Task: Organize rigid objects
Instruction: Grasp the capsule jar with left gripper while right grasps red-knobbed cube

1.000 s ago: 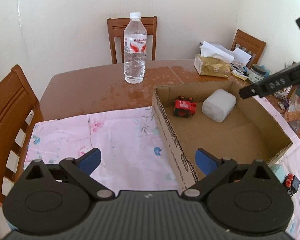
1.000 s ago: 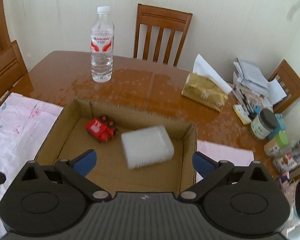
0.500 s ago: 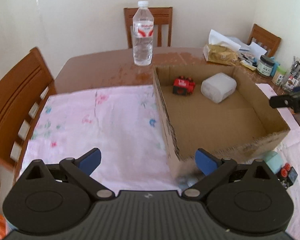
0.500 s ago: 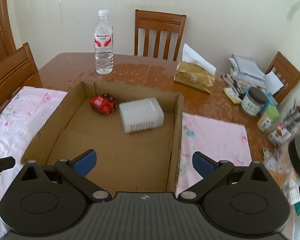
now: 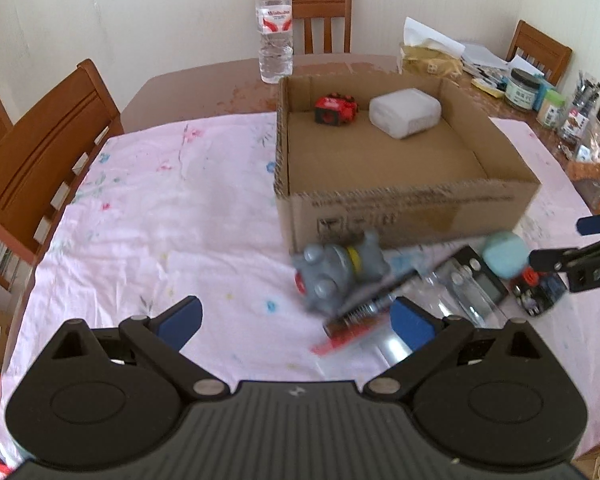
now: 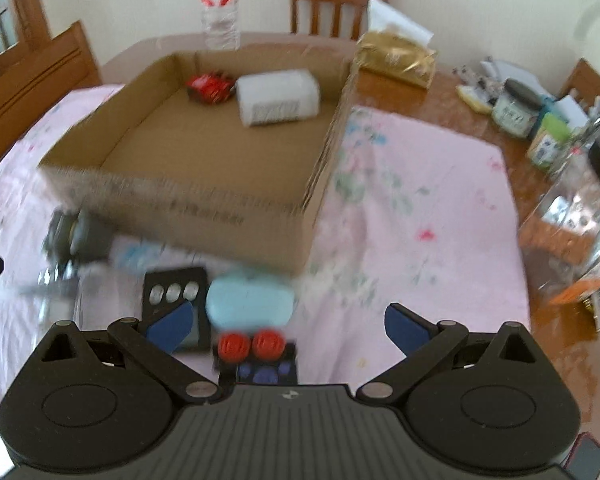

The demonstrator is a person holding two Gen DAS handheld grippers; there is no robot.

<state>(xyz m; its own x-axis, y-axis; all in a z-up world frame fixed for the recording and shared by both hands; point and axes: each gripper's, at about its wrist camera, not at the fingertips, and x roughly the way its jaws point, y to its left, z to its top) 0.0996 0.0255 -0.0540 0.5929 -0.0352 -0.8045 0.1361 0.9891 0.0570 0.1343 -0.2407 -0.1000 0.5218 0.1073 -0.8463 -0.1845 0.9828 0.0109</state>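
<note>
Brown tabletop (image 5: 204, 84) mostly covered by a pink floral cloth (image 5: 160, 216). Open cardboard box (image 5: 400, 208) sits on the cloth, holding a red toy car (image 5: 336, 109) and a white plastic container (image 5: 405, 112) against its far wall, side by side, close together. Water bottle (image 5: 275, 28) upright just behind the box. Gold tissue pack (image 6: 396, 60) and jars at the right edge of the tabletop. Loose items lie on the cloth in front of the box: grey toy figure (image 5: 336, 272) on its side, clear plastic sheet, black device with three silver buttons (image 6: 174, 292), light-blue oval case (image 6: 249, 305), small black toy with two red knobs (image 6: 252, 346), blurred spring tool (image 5: 360, 312). Left claw (image 5: 296, 318) wide open, empty, low over the cloth near the grey figure. Right claw (image 6: 286, 326) wide open, empty, above the blue case and red-knob toy.
</note>
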